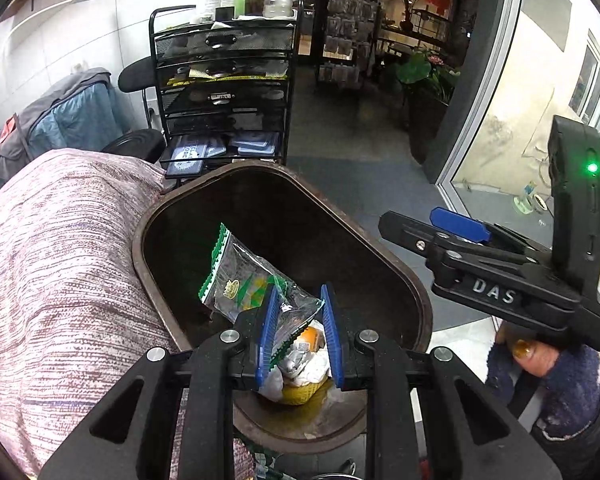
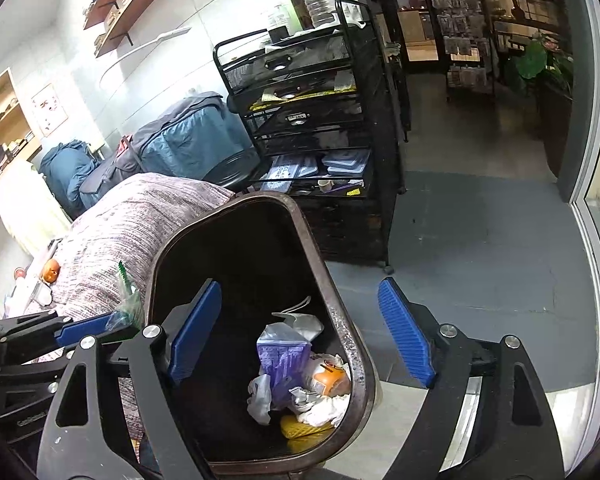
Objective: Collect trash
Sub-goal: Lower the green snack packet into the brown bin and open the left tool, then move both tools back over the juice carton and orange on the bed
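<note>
A clear snack wrapper with green saw-tooth edges is pinched at its lower end between the blue pads of my left gripper. It juts out over the open dark brown bin. From the right wrist view, the wrapper sticks up from the left gripper at the bin's left rim. My right gripper is open wide above the bin's right rim, with nothing between its pads. Inside the bin lie a purple carton, an orange-labelled packet, white tissue and a yellow item.
A striped fabric cushion presses against the bin's left side. A black mesh drawer cart with bottles on top stands behind the bin. A glass door is on the right. A hand in a fuzzy dark sleeve holds the right gripper.
</note>
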Demonstrator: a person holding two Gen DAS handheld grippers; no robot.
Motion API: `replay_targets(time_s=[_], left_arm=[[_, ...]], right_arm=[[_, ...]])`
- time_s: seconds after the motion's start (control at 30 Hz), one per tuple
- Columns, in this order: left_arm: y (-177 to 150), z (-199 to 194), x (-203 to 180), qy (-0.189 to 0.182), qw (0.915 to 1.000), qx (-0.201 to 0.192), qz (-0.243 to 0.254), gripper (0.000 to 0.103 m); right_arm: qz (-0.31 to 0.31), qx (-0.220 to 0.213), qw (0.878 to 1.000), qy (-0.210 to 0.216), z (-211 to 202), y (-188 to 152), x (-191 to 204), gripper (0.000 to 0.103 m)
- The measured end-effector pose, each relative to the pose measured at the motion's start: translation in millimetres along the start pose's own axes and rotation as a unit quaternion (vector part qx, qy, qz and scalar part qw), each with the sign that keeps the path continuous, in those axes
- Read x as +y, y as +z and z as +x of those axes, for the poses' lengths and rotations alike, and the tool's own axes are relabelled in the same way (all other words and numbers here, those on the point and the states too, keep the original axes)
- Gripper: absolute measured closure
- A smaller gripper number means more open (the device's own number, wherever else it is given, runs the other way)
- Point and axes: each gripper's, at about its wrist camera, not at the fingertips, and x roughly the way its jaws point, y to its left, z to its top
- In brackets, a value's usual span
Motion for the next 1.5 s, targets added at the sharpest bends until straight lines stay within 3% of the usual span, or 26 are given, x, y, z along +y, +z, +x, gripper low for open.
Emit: replay_targets(time_s=[0.1, 0.17, 0.37, 0.77, 1.03, 1.3, 1.5], left_arm=[[-1.5, 0.9, -0.1, 0.006, 1.0, -0.001, 0.0, 0.061], [-2.4, -1.5, -0.6, 0.011, 0.9999, -0.012, 0.002, 0.035], [-3.9, -11.9, -3.1, 0.033, 0.9984, -0.042, 0.016, 0.012], [-11.7, -49.9, 2.7, 0.045, 0.9955, -0.083, 0.0, 0.006], [-21.9, -91.7, 13.0, 0.082, 0.9888, -0.124, -0.004, 0.006], [-37.0, -130.3, 44.9, 0.115, 0.982, -0.146, -0.035, 0.006], [-56.5, -148.3, 84.8, 0.155, 0.9763, -0.134, -0.069, 0.006]], right_arm=[[0.0, 0.0, 1.0, 0.0, 0.1, 0.0, -0.2, 0.023], [0.0, 0.0, 1.0, 0.001, 0.0, -0.1, -0.2, 0.023], [-0.001, -0.002, 1.0, 0.001, -0.6, -0.6, 0.1, 0.021], [-0.018, -0.007, 1.0, 0.023, -0.5, -0.4, 13.2, 0.021], [-0.04, -0.018, 0.997, 0.057, -4.5, 2.2, 43.6, 0.021], [-0.098, -0.027, 0.988, 0.115, -9.3, 7.6, 105.3, 0.02], [-0.159, -0.014, 0.97, 0.181, -3.0, 5.3, 173.4, 0.019]])
